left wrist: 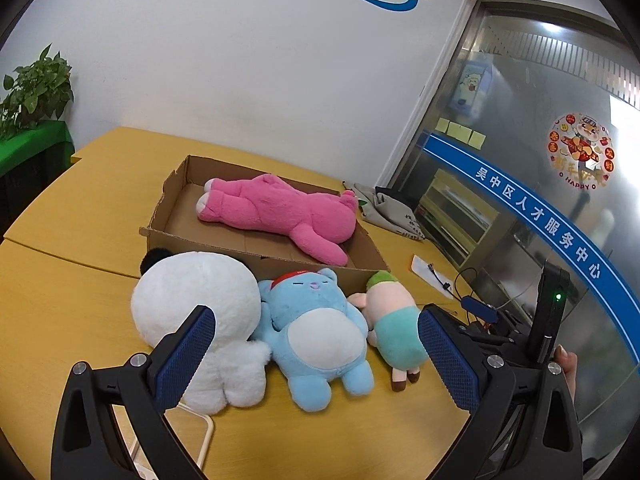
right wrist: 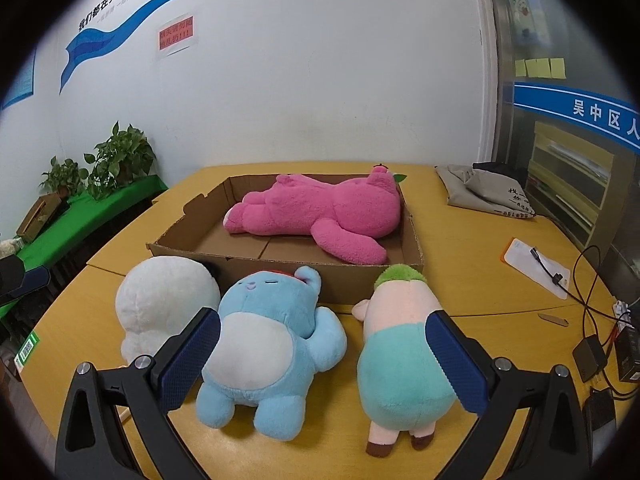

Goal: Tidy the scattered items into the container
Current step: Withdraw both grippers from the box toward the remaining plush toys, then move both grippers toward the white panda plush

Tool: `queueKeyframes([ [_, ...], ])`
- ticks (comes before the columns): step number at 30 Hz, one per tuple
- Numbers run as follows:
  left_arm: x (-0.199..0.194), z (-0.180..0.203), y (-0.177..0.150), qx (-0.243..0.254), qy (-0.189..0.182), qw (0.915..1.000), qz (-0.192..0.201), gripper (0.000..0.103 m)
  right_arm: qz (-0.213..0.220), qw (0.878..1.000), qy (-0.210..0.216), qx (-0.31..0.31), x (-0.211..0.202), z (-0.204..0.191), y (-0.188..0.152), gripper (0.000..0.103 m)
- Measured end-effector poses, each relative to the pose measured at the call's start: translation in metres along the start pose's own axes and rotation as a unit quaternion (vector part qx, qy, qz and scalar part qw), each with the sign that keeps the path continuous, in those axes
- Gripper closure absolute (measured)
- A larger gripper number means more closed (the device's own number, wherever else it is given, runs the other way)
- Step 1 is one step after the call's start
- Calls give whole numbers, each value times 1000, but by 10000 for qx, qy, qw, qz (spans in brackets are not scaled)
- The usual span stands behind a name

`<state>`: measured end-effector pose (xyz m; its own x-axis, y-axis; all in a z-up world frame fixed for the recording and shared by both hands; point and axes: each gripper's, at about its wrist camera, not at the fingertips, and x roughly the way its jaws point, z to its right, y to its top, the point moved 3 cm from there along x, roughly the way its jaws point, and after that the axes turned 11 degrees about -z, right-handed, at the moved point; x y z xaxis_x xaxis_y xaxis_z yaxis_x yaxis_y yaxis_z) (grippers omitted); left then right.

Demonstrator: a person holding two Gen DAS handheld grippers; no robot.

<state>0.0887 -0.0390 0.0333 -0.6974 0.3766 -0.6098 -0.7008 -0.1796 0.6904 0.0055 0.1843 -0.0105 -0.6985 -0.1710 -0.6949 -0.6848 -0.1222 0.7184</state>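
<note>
A shallow cardboard box sits on the yellow table with a pink plush bear lying inside. In front of the box lie three plush toys: a white one at left, a blue cat in the middle, and a pig in teal shorts at right. My left gripper is open and empty, hovering over the blue cat. My right gripper is open and empty, above the gap between the cat and the pig.
A grey cloth bag lies at the table's far right. A white card with a cable, black chargers and wires lie at right. Potted plants stand on a green shelf at left. A glass door stands right.
</note>
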Motion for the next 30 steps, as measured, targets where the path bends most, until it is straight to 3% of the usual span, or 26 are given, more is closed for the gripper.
queueKeyframes([
  [7, -10, -6, -11, 95, 130, 9998, 78, 0, -76, 9992, -338, -175, -2, -22, 1, 0],
  [16, -10, -17, -20, 87, 202, 9997, 54, 0, 273, 9943, -918, -460, -28, -45, 7, 0],
  [30, -10, -18, -22, 151, 201, 9996, 85, 0, 273, 9932, -934, -636, -31, -61, 7, 0],
])
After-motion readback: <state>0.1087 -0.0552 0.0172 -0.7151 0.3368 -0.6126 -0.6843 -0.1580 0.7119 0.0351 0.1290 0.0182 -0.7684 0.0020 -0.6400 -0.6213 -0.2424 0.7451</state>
